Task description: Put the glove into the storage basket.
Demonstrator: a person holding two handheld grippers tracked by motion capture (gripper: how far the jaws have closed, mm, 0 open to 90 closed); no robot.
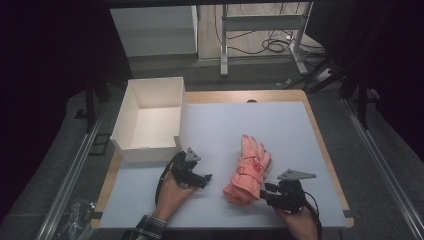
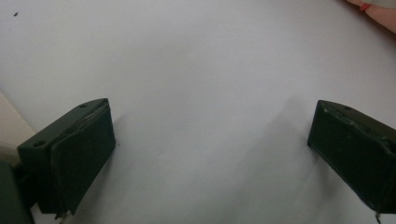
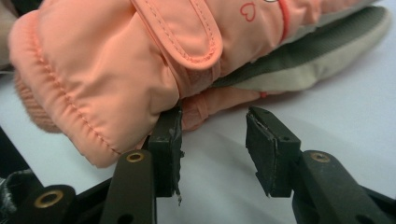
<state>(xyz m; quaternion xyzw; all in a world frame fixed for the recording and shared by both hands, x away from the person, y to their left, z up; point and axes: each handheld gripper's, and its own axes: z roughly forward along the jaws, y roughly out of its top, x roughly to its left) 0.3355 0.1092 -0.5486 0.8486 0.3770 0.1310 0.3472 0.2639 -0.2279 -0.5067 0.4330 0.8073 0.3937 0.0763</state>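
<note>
Peach padded glove (image 1: 248, 170) lies flat on worktop (image 1: 295, 130), right of centre, cuff toward person, fingers pointing away. Right gripper (image 1: 266, 192) at cuff edge: jaws apart, one jaw touching cuff underside, other clear, nothing clamped. Left gripper (image 1: 206, 178) well left of glove, resting low over bare worktop, jaws spread wide, empty. White box (image 1: 150, 117) at far left, open top.
</note>
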